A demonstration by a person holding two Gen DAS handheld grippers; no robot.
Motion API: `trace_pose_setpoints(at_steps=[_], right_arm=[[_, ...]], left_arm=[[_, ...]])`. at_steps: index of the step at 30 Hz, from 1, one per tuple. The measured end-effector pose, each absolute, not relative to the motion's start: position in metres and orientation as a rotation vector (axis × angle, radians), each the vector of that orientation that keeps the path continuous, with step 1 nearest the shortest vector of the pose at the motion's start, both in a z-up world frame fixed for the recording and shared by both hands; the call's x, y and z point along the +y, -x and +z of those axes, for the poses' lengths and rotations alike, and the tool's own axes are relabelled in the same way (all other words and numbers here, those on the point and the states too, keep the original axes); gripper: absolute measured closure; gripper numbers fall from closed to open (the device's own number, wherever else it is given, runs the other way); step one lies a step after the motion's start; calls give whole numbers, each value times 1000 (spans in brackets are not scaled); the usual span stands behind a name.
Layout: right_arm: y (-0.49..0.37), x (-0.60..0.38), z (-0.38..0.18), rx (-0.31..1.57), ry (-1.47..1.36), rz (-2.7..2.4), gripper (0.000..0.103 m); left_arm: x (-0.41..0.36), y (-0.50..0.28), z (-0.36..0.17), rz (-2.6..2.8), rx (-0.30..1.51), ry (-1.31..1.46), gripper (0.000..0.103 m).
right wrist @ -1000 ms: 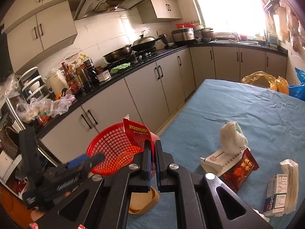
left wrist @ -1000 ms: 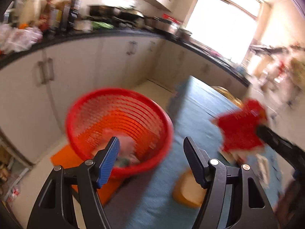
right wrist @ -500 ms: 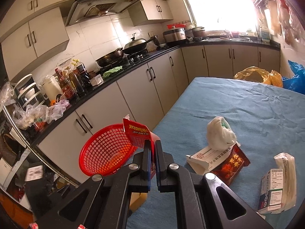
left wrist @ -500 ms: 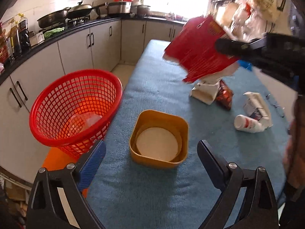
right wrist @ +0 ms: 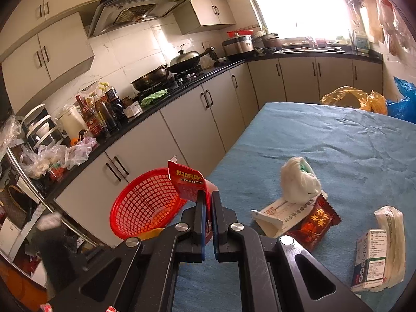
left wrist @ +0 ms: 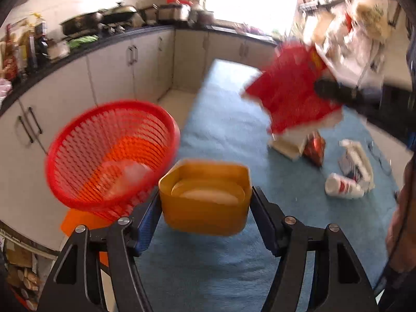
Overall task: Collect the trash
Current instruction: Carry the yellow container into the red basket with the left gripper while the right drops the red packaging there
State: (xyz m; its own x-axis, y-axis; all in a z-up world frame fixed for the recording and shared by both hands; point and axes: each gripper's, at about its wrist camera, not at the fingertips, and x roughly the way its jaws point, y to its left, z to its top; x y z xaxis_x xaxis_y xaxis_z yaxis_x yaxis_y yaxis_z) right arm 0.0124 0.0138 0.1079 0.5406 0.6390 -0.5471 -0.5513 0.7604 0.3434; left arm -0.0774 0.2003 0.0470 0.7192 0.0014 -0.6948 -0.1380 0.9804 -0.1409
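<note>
Your left gripper (left wrist: 205, 209) is closing right now on the yellow tub (left wrist: 205, 197), its pads flanking the two side walls and looking to be just at them, though the blur will not let me say they press yet; the tub sits at the near edge of the blue-covered table (left wrist: 228, 119), just beside the red basket (left wrist: 109, 153) that stands off the table edge. It looks like thin, light plastic with a white disc lying in its bottom, so expect the walls to flex inward if you squeeze hard; take it across the flat sides near the rim as you are doing, keep it level so the disc does not slide out, and it should carry with no effort. Your right gripper (right wrist: 207, 202) is clamped fully shut on the red packet (right wrist: 188, 184), a flat, stiff-ish card sleeve pinched by its lower edge and held in the air over the table, near the basket; it weighs next to nothing but may swing. Further out on the cloth lie a white bag (right wrist: 299, 182), a white carton (right wrist: 273, 214), a dark red sachet (right wrist: 316, 221) and a small box (right wrist: 370, 254). Against half a second ago, your left jaws were spread wide with the tub well ahead of them; now you have come down and forward around it, while the right hand has hardly shifted
</note>
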Motion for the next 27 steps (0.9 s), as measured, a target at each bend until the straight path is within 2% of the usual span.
trace_pose_setpoints(at_steps=[10,15,20,23,27], right_arm=[[-20,75,116,743,-124,810,98],[-32,118,103,795,-119,835,98],[-38,142,91,820,-93,835,95],[-41,164,80,856,-34,871,79],[-35,162,77,826,-15,861,78]], left_arm=[[282,76,81,280,676,259,39],[309,64,64,288,643,295,39],[343,74,36,232,654,466,38],[355,89,41,247,629,487,38],[367,113,50,264,604,463,32]])
